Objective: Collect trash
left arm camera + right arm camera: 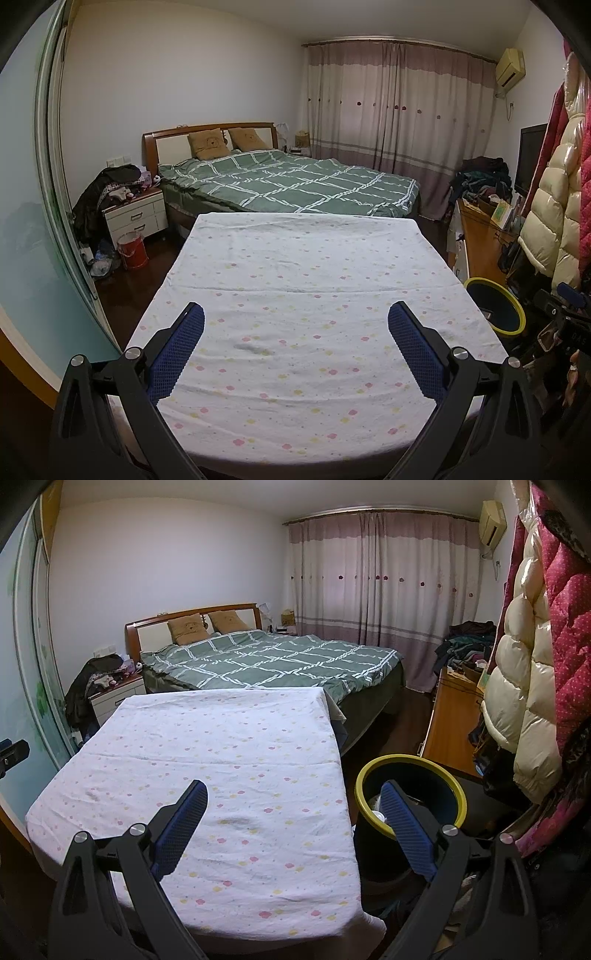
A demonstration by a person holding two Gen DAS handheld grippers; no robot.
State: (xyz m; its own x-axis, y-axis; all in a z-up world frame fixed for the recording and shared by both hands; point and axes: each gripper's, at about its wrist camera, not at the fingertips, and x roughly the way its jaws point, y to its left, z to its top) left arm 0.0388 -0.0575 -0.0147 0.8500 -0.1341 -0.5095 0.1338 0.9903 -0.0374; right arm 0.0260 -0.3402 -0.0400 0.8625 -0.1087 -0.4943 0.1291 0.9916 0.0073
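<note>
A table covered with a white flower-print cloth [295, 295] [221, 757] fills the middle of both views, and no loose trash shows on it. A dark bin with a yellow rim [410, 794] [495, 306] stands on the floor at the table's right side, with something pale inside [378, 814]. My left gripper [295, 317] hangs open over the near part of the cloth, nothing between its blue pads. My right gripper [293, 794] is open too, straddling the table's right edge, its right finger [404, 827] in front of the bin.
A bed with a green checked cover [295, 181] lies beyond the table. A nightstand [135, 216] piled with clothes and a red bucket [132, 251] stand at the left. Coats [528, 664] hang at the right beside a wooden desk [448, 716] with clutter.
</note>
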